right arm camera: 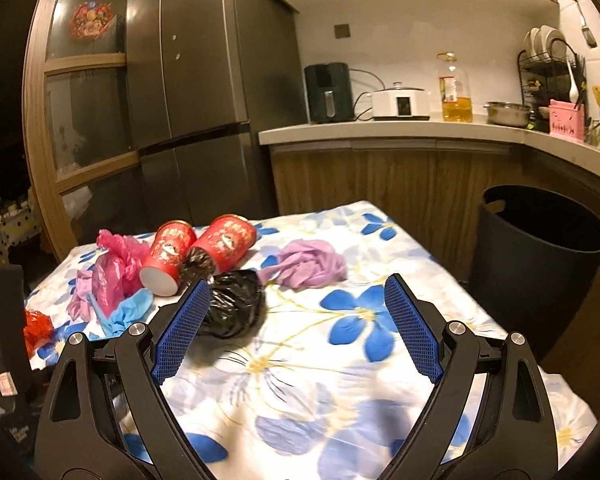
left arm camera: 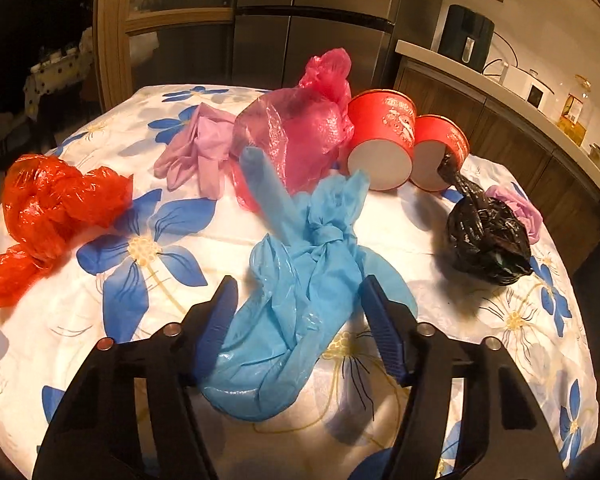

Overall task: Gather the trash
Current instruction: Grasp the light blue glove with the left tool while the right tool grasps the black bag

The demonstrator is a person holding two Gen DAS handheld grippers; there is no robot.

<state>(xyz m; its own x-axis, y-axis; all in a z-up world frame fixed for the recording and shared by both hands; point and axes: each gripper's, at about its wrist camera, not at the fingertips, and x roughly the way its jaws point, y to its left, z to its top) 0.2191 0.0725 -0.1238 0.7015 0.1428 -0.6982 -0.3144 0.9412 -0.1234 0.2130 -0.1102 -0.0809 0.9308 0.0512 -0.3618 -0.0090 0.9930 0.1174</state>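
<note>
Plastic nearest your left gripper [left arm camera: 296, 300] is a blue bag [left arm camera: 292, 300], knotted partway up, limp and crinkled; judge it very light, soft and somewhat slick, likely to slide out of a shallow pinch. The jaws stand apart with the bag's body lying between them on the floral tablecloth [left arm camera: 480, 344]; the left pad looks to be at the film, the right pad stands clear of it, so nothing is clamped yet. Take it just below the knot, where the film is bunched thickest (a loose flap would probably tear or slip). Your right gripper [right arm camera: 296, 332] is spread wide and empty over bare cloth; the black bag [right arm camera: 232, 308] sits just beyond its left finger, outside the gap, not between the pads. That bag looks fuller and firmer, best taken by its twisted neck. Farther off lie an orange-red bag [left arm camera: 52, 208], a pink bag [left arm camera: 296, 140], a lilac glove [left arm camera: 200, 152], two tipped red paper cups [left arm camera: 380, 140] (light, crushable) and a lilac wad [right arm camera: 312, 264]. The dark bin [right arm camera: 540, 264] stands off the table's far right corner.
</note>
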